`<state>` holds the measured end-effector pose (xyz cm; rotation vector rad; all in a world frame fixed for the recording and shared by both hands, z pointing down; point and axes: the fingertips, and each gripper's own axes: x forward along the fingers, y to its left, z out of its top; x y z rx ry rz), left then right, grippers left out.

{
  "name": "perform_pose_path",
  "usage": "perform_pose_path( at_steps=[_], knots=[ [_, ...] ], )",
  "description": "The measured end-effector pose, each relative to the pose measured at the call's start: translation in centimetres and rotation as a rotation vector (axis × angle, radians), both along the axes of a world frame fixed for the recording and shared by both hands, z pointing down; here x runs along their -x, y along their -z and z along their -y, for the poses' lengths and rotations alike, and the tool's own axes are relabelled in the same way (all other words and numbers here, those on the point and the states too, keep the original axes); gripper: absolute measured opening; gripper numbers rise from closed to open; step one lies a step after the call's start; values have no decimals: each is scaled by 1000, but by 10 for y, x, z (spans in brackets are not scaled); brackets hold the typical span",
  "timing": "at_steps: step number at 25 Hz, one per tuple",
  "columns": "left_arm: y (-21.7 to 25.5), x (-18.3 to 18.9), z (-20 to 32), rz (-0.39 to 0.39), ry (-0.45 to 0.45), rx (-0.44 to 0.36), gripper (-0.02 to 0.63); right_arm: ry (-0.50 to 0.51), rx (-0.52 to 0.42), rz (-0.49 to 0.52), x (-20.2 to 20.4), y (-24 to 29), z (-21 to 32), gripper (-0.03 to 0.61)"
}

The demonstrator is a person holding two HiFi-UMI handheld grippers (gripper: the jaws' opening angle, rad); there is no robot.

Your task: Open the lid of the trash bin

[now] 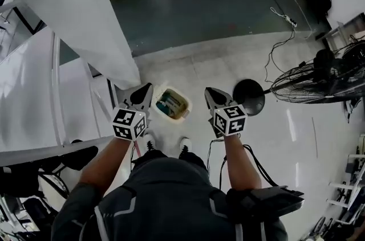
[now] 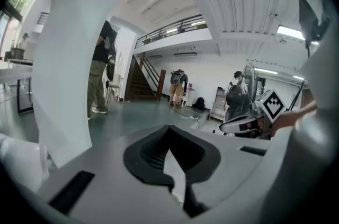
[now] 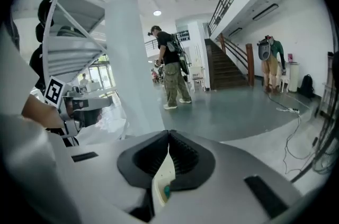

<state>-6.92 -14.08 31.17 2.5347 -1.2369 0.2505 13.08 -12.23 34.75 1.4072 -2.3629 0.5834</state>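
head view, looking steeply down. trash bin stands on the pale floor just ahead of the person's shoes, near the line where the pale floor meets the dark green floor. cream rim; inside of the rim reads dark green-teal. cannot tell how the lid sits.

left claw: held in the air just left of the bin, tips pointing forward, not touching the bin. in the left gripper view its jaws are clenched, tips meeting, nothing gripped. a white sliver shows through the gap below the tips; cannot tell what it is. marker cube sits at the wrist end.

right claw: held in the air just right of the bin, apart from it. right gripper view: jaws clenched tip to tip, nothing gripped. through the gap below the tips the cream bin shows, with a teal spot at its edge.

bin lies between the two claws, roughly level with their tips.

surroundings: white sheeting hangs at the left, its lower corner near the left claw. black round disc on the floor just right of the right claw. floor fan lies further right. a cable runs over the floor. a person stands well away on the green floor.
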Motion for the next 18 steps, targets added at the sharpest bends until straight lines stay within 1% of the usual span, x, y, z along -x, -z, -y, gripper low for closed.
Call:
perform_pose_path(
  at_steps=[3,6,9,15,18],
  knots=[
    [35,8,10,-23,24,-62,8,8,-97,-22,1,41,4,26],
    [71,12,8,-55,24,-92,8,3,-147,-36,0,79,2,26],
    [103,17,6,-77,14,-116,8,4,-203,-24,2,119,2,26],
    [166,18,3,-68,-17,-200,8,-22,-350,-18,-5,200,2,26],
    [185,17,-2,-61,-23,-236,8,-39,-419,-21,-11,231,-2,26]
  ],
)
